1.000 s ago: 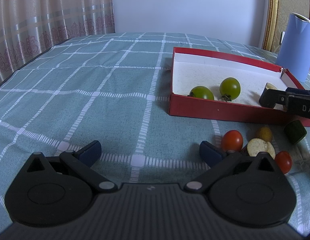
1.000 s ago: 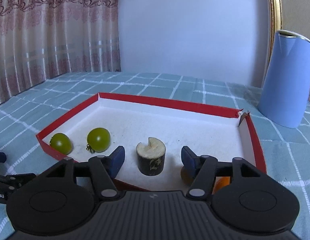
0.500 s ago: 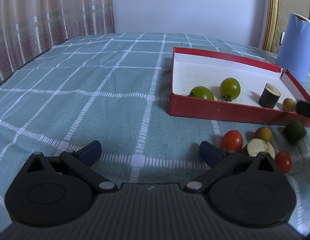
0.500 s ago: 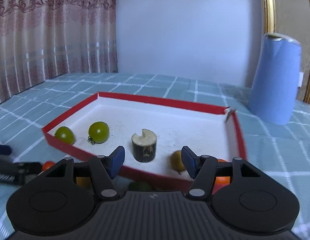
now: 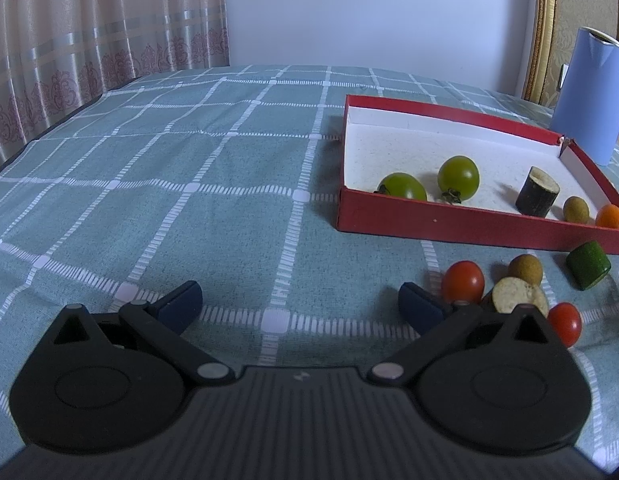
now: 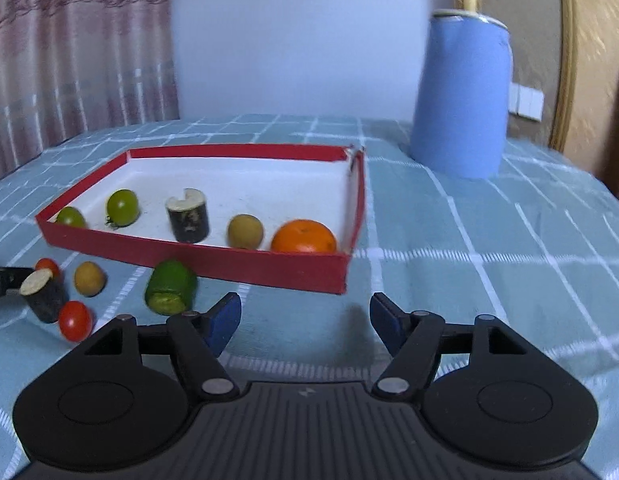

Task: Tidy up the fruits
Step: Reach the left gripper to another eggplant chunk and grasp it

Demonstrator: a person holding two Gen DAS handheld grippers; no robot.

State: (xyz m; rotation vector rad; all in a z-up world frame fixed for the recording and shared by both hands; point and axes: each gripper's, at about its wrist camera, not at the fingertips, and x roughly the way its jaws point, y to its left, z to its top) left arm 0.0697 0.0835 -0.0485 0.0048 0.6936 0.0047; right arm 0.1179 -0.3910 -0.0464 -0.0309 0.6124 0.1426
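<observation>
Both my jaws stand apart and empty, my right gripper (image 6: 305,320) low over the cloth-covered surface (image 6: 489,248), my left gripper (image 5: 299,306) beside the loose pile. Just ahead of my right lies a green chunk (image 6: 171,287) on its side, nearest and likely my next pick. Past it the red tray (image 6: 269,265) holds two green tomatoes, a dark stub, a small brown fruit and an orange (image 6: 303,237), gathered along the near wall.

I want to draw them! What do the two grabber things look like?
The left gripper and right gripper match: black ribbed bodies, two round black discs, small silver pins, angled black arms, and dark blue pads on the fingertips. No cables or sleeves show.
</observation>
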